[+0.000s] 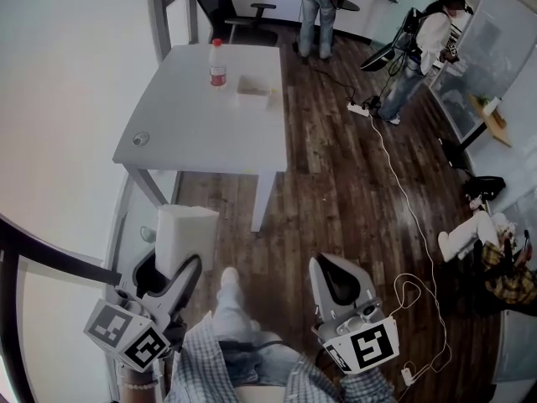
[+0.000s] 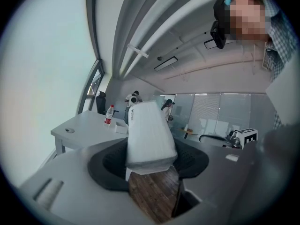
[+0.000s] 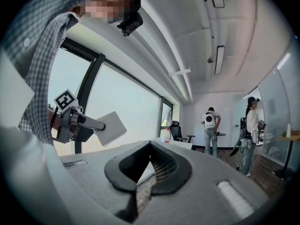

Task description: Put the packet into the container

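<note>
White table (image 1: 193, 133) on dark plank floor (image 1: 336, 191), carrying bottle (image 1: 217, 63) and container (image 1: 253, 86); 2 people (image 1: 319, 11) standing beyond. Packet (image 2: 147, 135) clamped in left gripper (image 2: 149, 167), well apart from table. Right gripper (image 3: 150, 149) closed, empty. Container's inside unreadable.

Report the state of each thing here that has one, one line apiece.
packet: gripped at its lower end, sticking up out of the jaws, not yet in the container
left gripper: shut on the packet
right gripper: jaws together, nothing between them
container: open on top, resting on the table
bottle: upright, cap on, beside the container
</note>
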Demonstrator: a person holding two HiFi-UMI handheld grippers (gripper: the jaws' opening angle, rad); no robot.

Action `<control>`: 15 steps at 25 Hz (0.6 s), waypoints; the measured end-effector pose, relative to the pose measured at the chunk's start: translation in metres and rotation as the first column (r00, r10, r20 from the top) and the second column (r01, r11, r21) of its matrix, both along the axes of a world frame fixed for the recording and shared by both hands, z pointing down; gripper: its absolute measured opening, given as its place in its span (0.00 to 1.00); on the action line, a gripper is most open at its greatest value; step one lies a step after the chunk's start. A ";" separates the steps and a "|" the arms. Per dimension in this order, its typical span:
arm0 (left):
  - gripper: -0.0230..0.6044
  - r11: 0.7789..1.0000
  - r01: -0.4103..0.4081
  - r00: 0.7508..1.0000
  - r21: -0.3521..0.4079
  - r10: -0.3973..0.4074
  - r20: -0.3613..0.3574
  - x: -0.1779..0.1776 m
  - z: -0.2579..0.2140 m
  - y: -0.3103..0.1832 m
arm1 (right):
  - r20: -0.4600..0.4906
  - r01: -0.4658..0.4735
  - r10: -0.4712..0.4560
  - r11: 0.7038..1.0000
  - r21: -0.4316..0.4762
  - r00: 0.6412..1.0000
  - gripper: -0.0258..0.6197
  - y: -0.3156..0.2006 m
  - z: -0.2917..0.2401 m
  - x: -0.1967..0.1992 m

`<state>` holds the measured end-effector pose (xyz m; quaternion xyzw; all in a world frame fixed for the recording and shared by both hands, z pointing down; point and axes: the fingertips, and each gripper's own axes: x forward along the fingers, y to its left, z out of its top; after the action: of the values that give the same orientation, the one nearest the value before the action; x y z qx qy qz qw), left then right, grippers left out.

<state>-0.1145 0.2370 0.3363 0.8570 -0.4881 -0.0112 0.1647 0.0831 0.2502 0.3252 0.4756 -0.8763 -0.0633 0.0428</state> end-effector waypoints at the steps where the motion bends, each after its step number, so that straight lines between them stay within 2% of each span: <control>1: 0.46 1.000 -0.003 1.000 -0.001 0.003 0.000 0.000 0.000 -0.003 | -0.001 -0.002 0.002 1.000 0.002 1.000 0.04 -0.003 0.000 0.000; 15: 0.46 0.999 -0.032 0.999 -0.030 0.032 -0.002 -0.002 0.008 -0.062 | -0.021 -0.018 0.018 0.999 -0.026 1.000 0.04 -0.059 0.010 -0.004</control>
<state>-0.1168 0.1746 0.3445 0.8621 -0.4743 -0.0017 0.1782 0.0793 0.1916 0.3356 0.4822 -0.8723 -0.0565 0.0589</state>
